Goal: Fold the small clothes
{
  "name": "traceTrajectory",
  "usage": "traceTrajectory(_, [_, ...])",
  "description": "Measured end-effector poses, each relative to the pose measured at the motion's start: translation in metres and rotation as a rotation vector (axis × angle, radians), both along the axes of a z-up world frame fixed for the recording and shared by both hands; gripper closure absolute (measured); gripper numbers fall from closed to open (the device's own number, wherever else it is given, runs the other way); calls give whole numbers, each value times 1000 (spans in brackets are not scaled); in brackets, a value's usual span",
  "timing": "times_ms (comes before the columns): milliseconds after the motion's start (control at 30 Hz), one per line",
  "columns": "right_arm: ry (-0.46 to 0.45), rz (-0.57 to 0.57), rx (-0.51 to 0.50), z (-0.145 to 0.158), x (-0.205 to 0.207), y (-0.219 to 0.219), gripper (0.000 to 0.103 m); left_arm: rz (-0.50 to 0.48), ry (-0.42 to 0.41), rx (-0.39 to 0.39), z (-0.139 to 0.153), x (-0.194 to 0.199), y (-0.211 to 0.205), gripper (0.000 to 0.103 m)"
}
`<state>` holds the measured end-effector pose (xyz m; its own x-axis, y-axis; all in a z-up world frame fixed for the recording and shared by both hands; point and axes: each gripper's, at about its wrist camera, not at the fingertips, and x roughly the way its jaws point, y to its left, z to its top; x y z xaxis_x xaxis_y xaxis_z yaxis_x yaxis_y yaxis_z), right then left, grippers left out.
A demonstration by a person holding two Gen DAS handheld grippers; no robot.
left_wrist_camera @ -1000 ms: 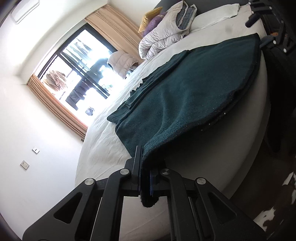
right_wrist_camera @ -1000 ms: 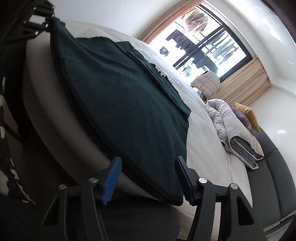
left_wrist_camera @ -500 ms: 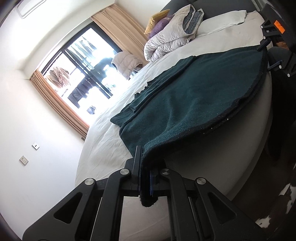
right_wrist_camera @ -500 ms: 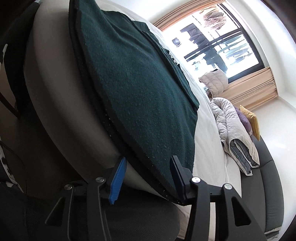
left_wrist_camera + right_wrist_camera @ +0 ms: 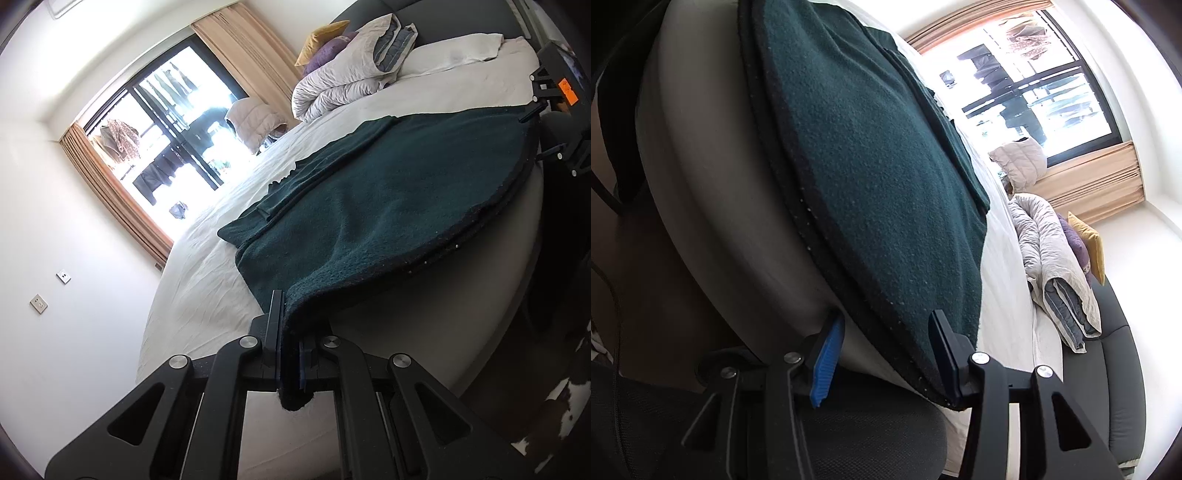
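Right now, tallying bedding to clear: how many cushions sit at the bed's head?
2: a yellow cushion and a purple cushion beside it, both behind the rolled duvet. More may be hidden.

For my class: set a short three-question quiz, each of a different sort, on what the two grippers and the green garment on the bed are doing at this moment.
1. True or false: the left gripper is shut on a corner of the dark green garment.
2. Multiple choice: the right gripper is A) shut on the garment, B) open around its hem, C) out of view.
3. Fill in: the garment lies on the white ___.

Key: 1 true; 2 B; 3 bed.
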<state>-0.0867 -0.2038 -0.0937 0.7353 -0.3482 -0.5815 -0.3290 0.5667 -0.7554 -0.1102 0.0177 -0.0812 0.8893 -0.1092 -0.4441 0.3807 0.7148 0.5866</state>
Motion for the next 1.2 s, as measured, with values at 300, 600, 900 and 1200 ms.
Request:
traceTrajectory(300, [-70, -17, -6, 13, 4, -6, 74, 1, 42, -43, 4, 5, 4, 98])
traceTrajectory(600, [-16, -47, 71, 12, 20, -14, 74, 26, 170, -102, -2, 16, 10, 98])
traceTrajectory(900, [30, -71, 167, 20, 30, -24, 90, 59, 266, -162, -4, 28, 18, 98])
traceTrajectory(1200, [26, -86, 205, 26, 32, -26, 96, 69, 286, -188, -1, 33, 21, 98])
